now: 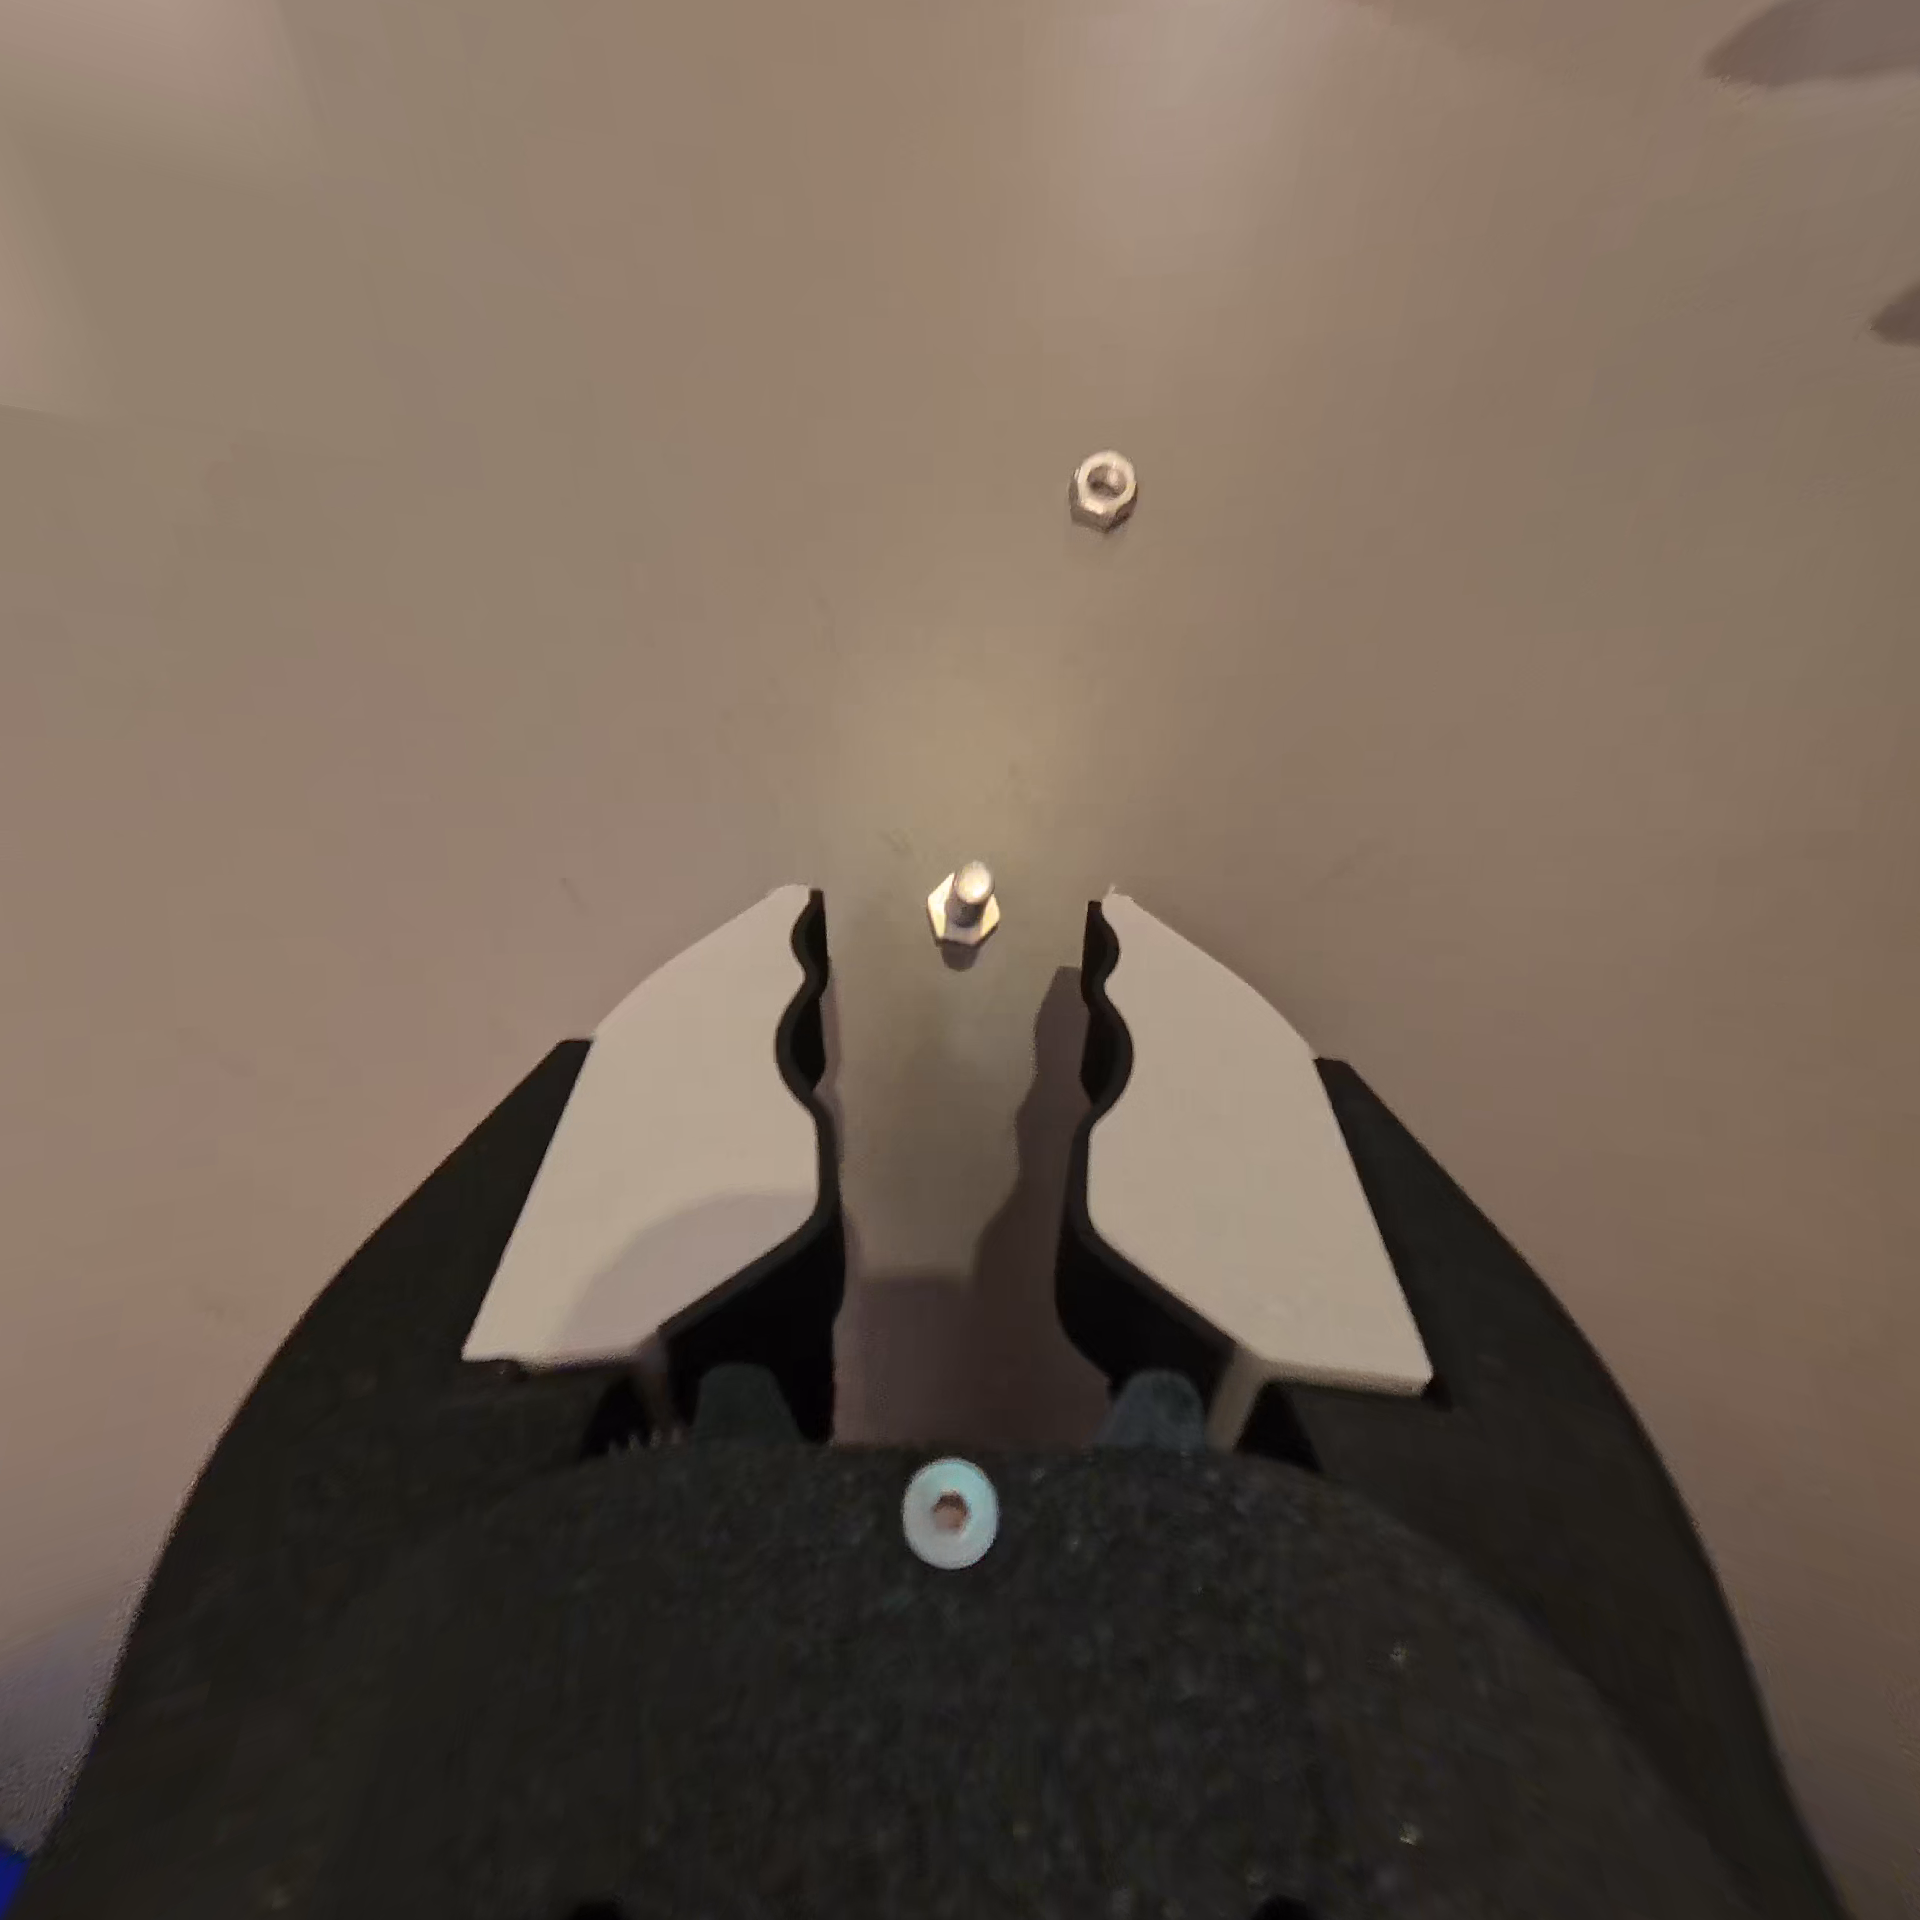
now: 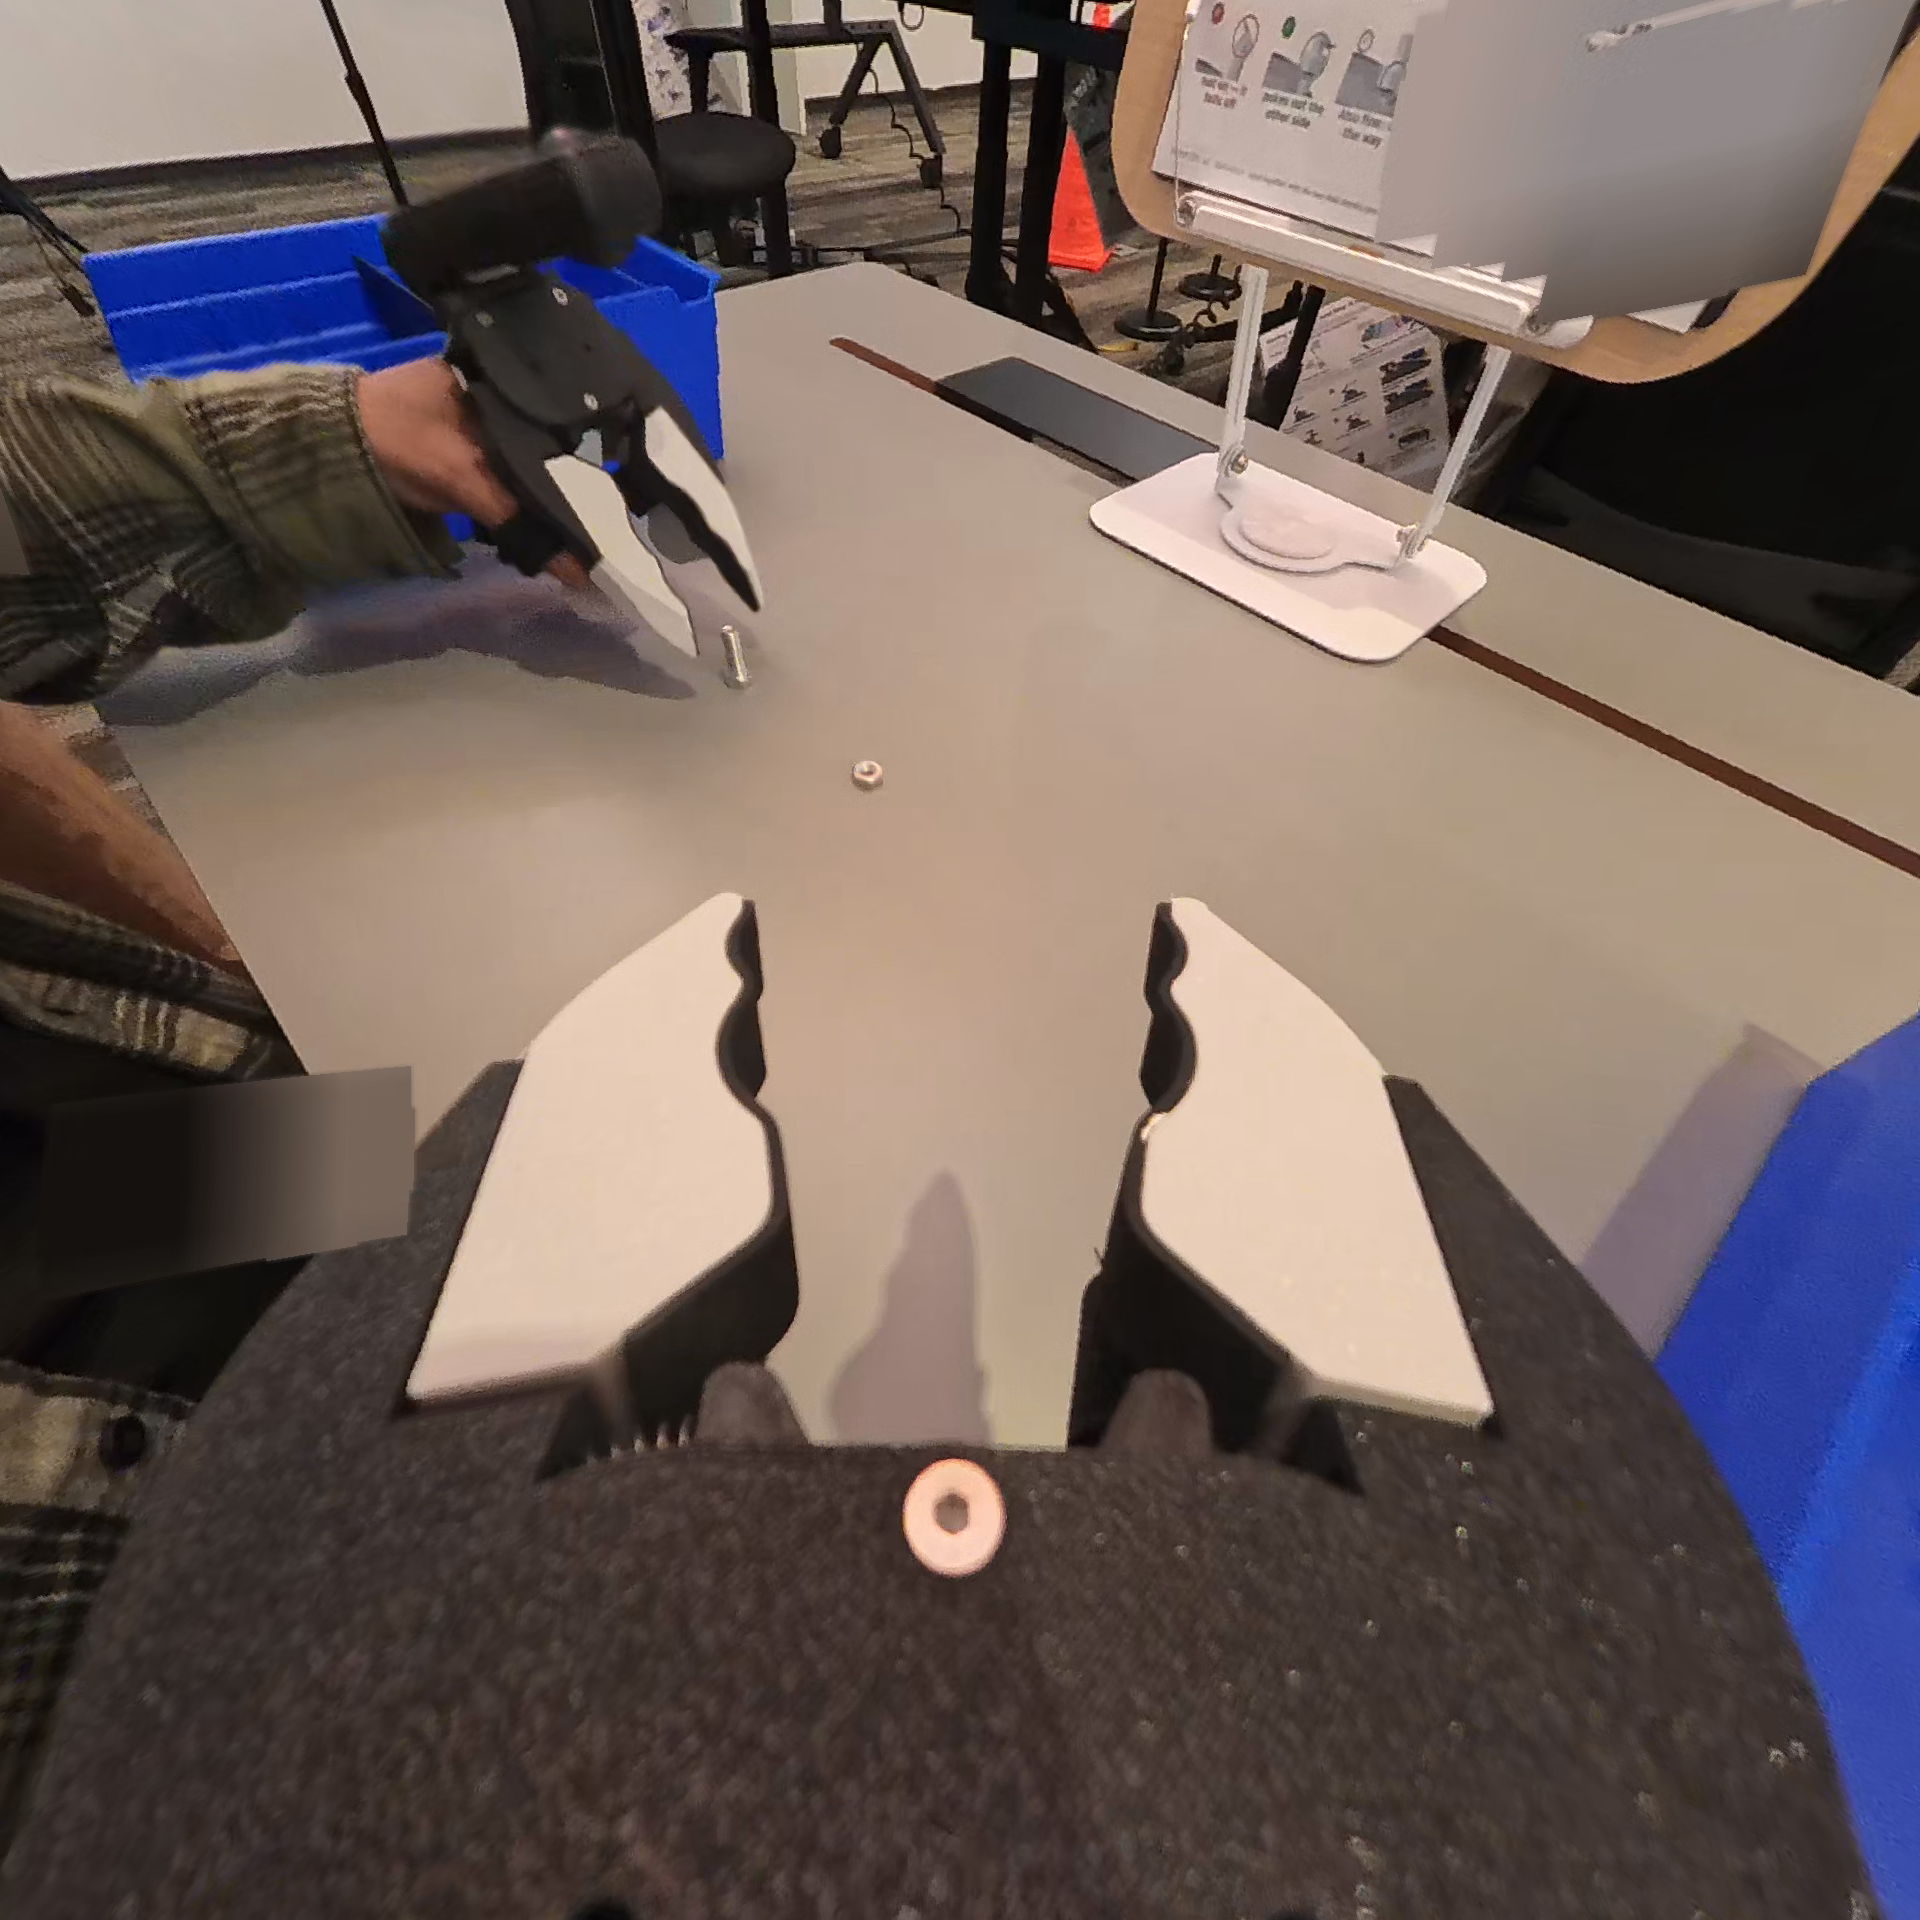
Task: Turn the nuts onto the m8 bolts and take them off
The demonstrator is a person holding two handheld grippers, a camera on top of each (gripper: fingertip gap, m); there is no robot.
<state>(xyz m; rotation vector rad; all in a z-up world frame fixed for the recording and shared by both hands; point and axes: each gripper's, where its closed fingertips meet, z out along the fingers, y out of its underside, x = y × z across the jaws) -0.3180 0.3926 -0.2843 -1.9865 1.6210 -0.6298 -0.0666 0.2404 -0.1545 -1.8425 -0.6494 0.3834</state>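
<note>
Paper sheets bear blurred print; each hand-held gripper, left and right, gapes bare.

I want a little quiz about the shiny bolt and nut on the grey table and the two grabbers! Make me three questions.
1. True or false: the silver hex nut is threaded onto the silver bolt.
2. How does the bolt sit on the grey table? A) lying flat B) standing on its head, shaft up C) inside the blue plastic bin
3. Fill in: the left gripper has its jaws ___ with the bolt between them, untouched.

Key:
1. False; the nut lies apart, flat on the table.
2. B
3. open; the right gripper is open too, holding nothing.
</note>
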